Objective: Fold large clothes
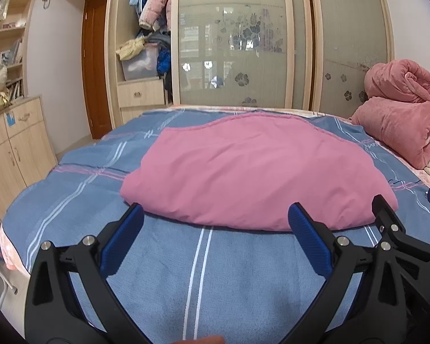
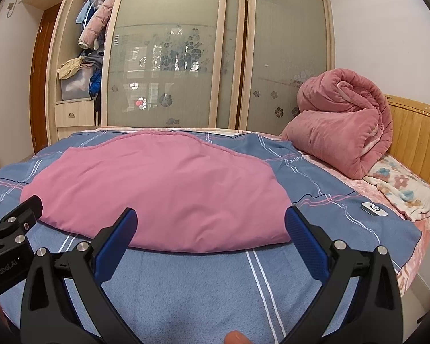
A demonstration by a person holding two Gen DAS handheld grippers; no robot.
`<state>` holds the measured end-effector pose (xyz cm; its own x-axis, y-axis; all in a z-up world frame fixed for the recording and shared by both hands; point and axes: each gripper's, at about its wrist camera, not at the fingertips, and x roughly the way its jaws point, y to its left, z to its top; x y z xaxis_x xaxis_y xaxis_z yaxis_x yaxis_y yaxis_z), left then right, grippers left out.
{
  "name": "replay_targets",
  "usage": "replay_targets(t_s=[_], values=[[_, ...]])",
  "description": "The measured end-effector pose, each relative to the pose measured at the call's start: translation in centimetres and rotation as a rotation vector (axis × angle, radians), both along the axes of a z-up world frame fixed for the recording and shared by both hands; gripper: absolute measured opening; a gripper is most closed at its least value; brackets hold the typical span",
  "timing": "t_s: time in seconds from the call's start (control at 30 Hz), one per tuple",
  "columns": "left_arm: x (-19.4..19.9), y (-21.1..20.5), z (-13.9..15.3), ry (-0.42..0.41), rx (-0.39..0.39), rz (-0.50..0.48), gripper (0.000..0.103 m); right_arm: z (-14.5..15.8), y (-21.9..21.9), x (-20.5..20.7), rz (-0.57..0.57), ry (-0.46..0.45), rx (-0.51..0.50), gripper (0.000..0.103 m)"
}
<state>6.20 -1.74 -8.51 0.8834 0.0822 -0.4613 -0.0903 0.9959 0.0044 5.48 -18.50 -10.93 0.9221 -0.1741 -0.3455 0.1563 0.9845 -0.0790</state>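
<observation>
1. Left gripper (image 1: pixel 216 215): jaws spread wide, nothing between them, hovering over the blanket (image 1: pixel 215 281) just short of the garment's near edge.
2. Right gripper (image 2: pixel 210 219): jaws likewise spread wide and empty, poised just before the same near edge, towards its right end.
3. Side by side, close together: right gripper's black frame visible at the right edge of the left view, left gripper's frame at the left edge of the right view.
4. Pink garment (image 1: pixel 243 172): lying flat and folded in the middle of the bed, near edge rounded and thick, far edge showing a stitched hem.
5. Under it, a blue plaid blanket with white and pink stripes, covering most of the bed.
6. To the right, near the blanket's edge, a small white device (image 2: pixel 374 209), well apart from the garment.
7. Beyond that, a rolled pink quilt (image 2: pixel 341 126) against the wooden headboard (image 2: pixel 415 132), resting on a floral sheet (image 2: pixel 401 186).
8. Behind the bed, a wardrobe (image 1: pixel 232 43) with frosted flowered sliding doors, left section open, clothes hanging and heaped inside.
</observation>
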Motion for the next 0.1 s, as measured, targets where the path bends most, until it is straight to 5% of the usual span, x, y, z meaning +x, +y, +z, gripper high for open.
replay_targets(t_s=[0.1], values=[[0.22, 0.29, -0.32, 0.01, -0.011, -0.008, 0.101, -0.26, 0.38, 0.22, -0.001, 0.01, -0.021, 0.102]])
